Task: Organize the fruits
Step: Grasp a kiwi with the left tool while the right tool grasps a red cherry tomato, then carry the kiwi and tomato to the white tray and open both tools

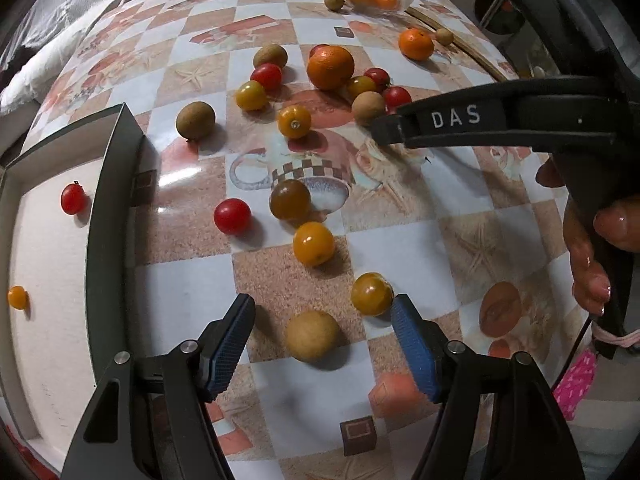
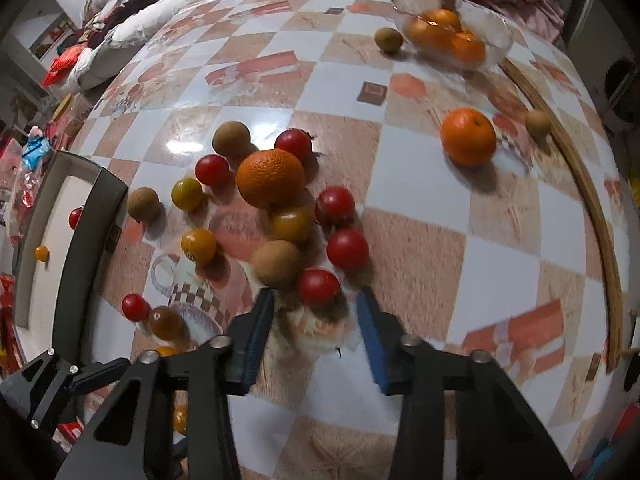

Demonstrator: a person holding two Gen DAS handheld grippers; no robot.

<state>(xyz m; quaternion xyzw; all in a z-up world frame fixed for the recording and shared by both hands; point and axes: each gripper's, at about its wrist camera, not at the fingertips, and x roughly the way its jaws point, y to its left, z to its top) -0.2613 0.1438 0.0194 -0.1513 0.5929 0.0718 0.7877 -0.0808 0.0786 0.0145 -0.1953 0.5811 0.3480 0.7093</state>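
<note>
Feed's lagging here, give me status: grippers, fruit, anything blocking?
Both grippers open, empty: left gripper over tan fruit, right gripper nearing red tomato. Tray holds two tomatoes, bowl oranges. Neighbours crowd the tomato.

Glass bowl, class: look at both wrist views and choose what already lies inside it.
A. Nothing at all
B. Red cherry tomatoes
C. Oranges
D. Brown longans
C: the glass bowl at the far edge of the table holds several oranges; a brown longan lies just outside it on the cloth, and the tomatoes are scattered mid-table.
</note>
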